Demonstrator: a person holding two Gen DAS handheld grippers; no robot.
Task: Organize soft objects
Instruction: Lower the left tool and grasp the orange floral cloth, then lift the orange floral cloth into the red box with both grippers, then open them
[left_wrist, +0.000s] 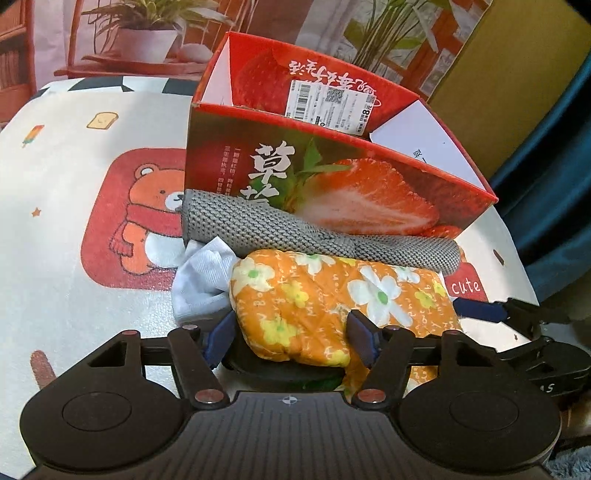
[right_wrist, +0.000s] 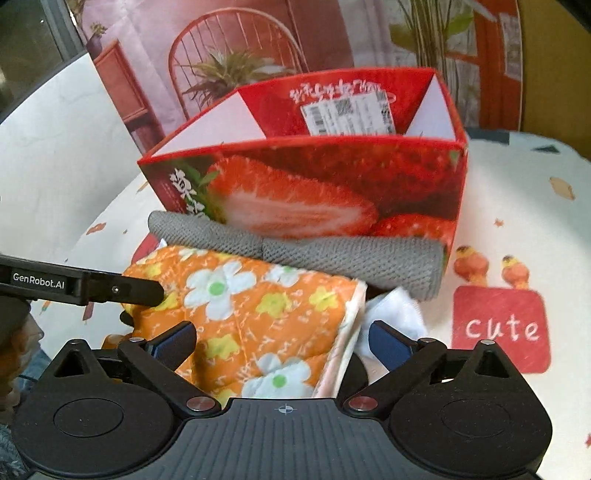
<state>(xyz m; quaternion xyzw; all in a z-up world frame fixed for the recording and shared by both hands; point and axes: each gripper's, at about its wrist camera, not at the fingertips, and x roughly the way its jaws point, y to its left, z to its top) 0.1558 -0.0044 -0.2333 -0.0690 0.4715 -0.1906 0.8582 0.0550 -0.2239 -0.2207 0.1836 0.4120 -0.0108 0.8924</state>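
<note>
left gripper (left_wrist: 291, 338) pinches one end of the orange floral pad (left_wrist: 332, 306); right gripper (right_wrist: 284, 345) straddles the other end, wide, not gripping. close evenly, lift level into strawberry box (right_wrist: 332, 177).

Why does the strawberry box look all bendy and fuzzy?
Left wrist view: the wide lens curves the strawberry box edges, though its label print stays fairly sharp. Right wrist view: the box looks softer and slightly blurred, its label unreadable.
</note>
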